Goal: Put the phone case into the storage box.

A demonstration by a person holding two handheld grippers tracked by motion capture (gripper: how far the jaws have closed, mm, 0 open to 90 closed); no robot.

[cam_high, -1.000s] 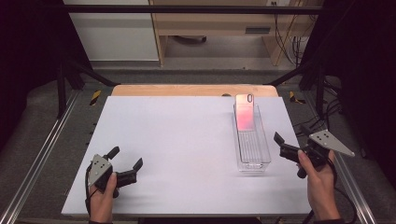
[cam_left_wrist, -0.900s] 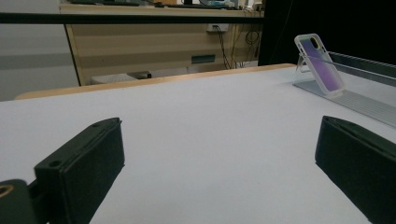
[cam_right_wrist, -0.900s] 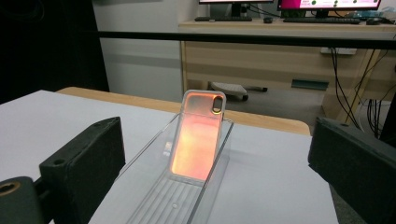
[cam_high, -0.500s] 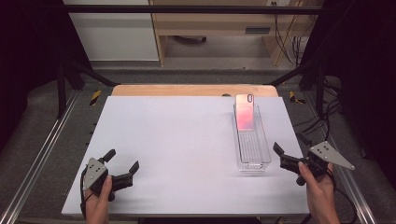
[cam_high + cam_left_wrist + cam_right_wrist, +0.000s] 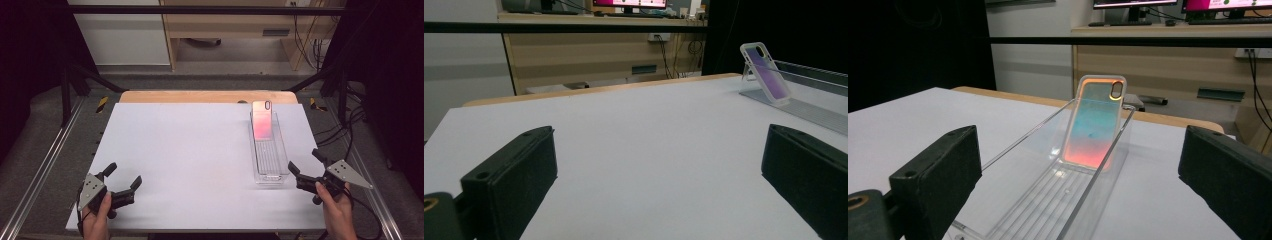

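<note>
Right hand-held gripper (image 5: pixel 307 169) sits at the near right edge of the white surface (image 5: pixel 200 150), jaws spread and empty, just beside the near end of the clear tray (image 5: pixel 270 165). Inside the tray's far end, a phone case (image 5: pixel 262 120) leans tilted against the end wall, glowing pink-orange. Left hand-held gripper (image 5: pixel 122 180) rests at the near left corner, jaws likewise apart, holding nothing, well apart from the tray, with bare surface between them

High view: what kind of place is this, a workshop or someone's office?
Probably a lab or test bench: a bare white table inside a metal frame, loose cables, and monitors on a desk behind.
</note>
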